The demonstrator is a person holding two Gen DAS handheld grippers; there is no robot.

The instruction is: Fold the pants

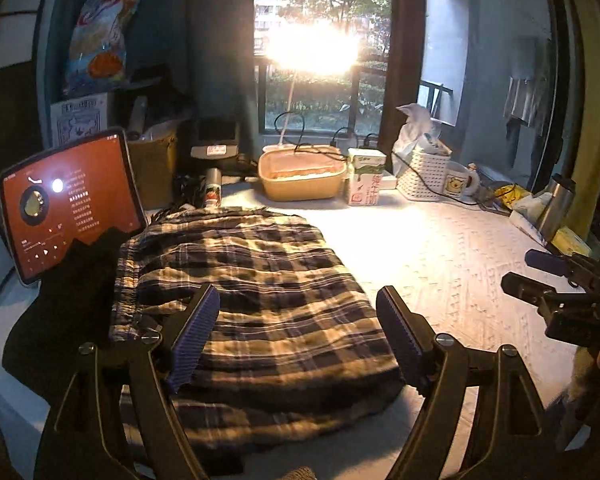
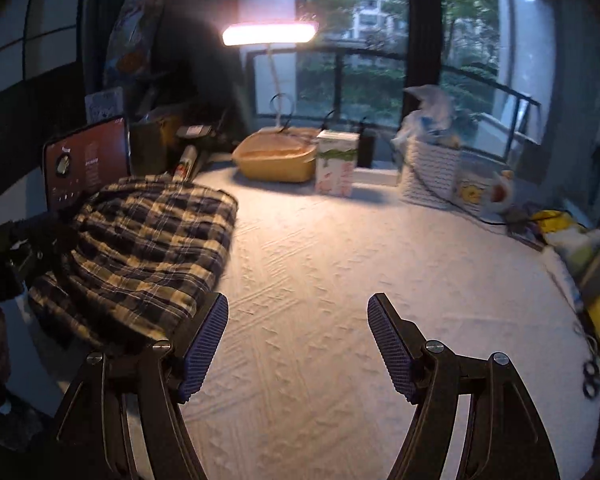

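Left wrist view: your left claw (image 1: 298, 334) is wide open over the folded plaid pants (image 1: 260, 280), and nothing is pinched in it. The pants lie on the white desk (image 1: 440, 264), just beside the tablet (image 1: 70, 204). Your right claw (image 2: 298, 342) is open too, over bare desk, with the pants off to its left.

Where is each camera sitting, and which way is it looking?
Left wrist view: sits on the left gripper, looking down at the folded dark-and-cream plaid pants and towards the window; its own open fingers show, and the right gripper at the edge.
Right wrist view: sits on the right gripper, looking over the bare white textured tabletop; its open fingers show, holding nothing.
Both share the pants, red-screened tablet, tan tub and lit lamp.
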